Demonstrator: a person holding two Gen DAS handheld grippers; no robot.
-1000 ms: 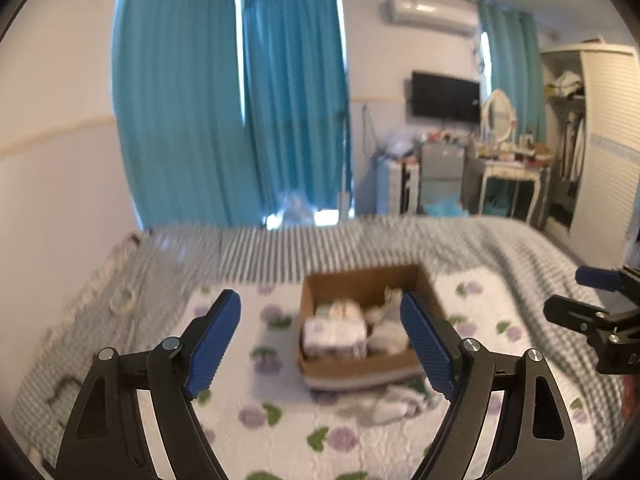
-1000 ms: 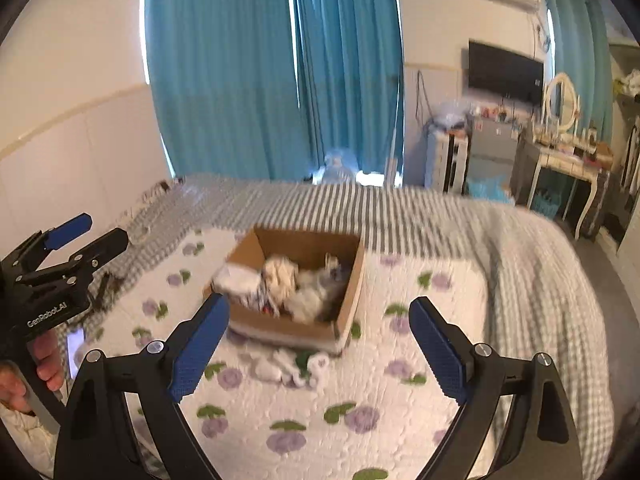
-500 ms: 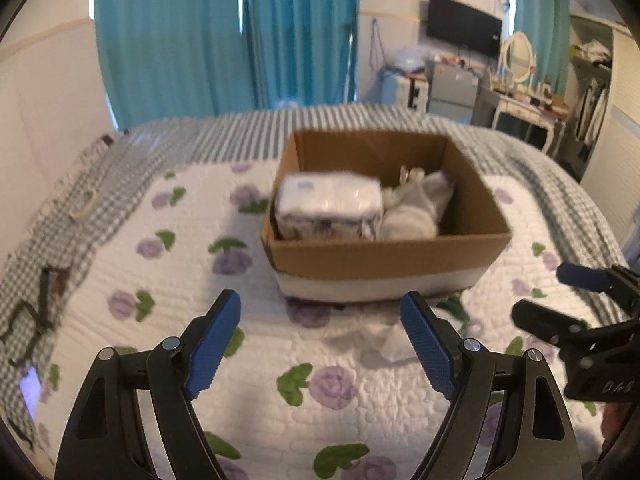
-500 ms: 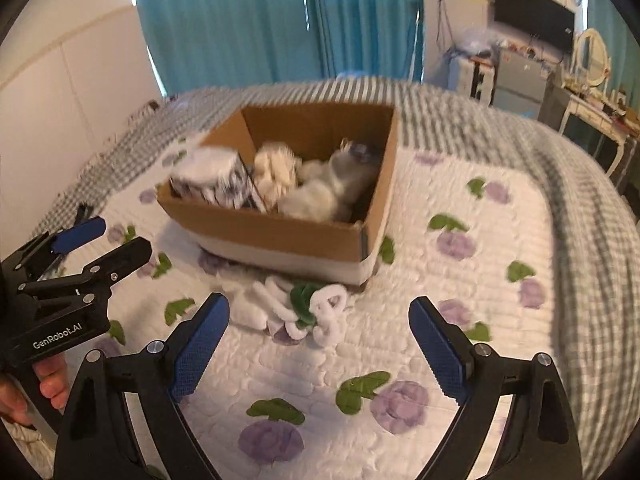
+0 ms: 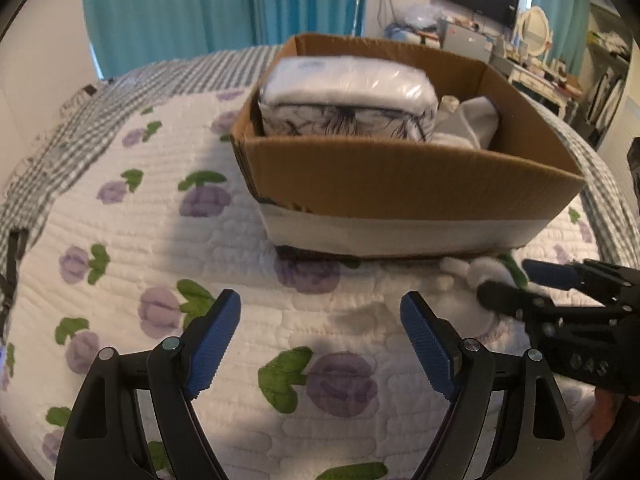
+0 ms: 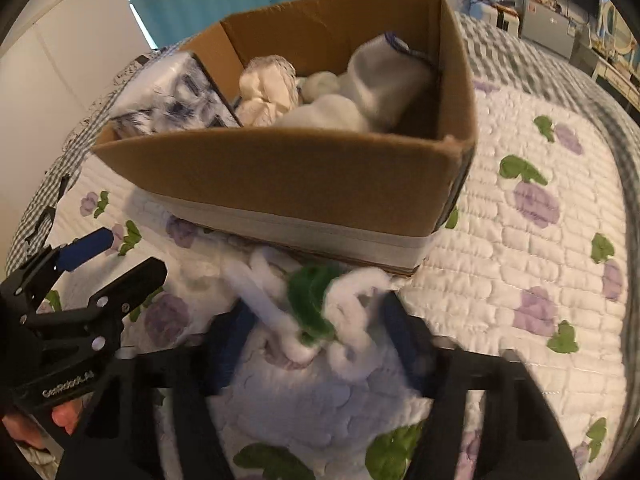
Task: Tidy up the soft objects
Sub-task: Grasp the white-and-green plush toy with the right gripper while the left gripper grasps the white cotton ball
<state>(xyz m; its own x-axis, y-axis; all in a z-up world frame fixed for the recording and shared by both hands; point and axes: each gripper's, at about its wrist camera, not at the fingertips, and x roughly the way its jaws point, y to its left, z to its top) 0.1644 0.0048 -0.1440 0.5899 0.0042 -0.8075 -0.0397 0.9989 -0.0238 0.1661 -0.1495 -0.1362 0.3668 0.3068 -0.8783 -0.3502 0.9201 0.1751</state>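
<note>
Quilt open left of box (fingers apart).

I see a white quilt printed with purple flowers and green leaves over grey-checked bedding, a brown cardboard box banded white, a white-and-green plush, and teal curtains.

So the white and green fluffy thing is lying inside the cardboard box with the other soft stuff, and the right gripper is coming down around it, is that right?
Not quite. The white and green fluffy thing lies on the quilt outside the cardboard box, against its front wall, as the right wrist view shows. The right gripper is indeed around it, jaws closing.
</note>
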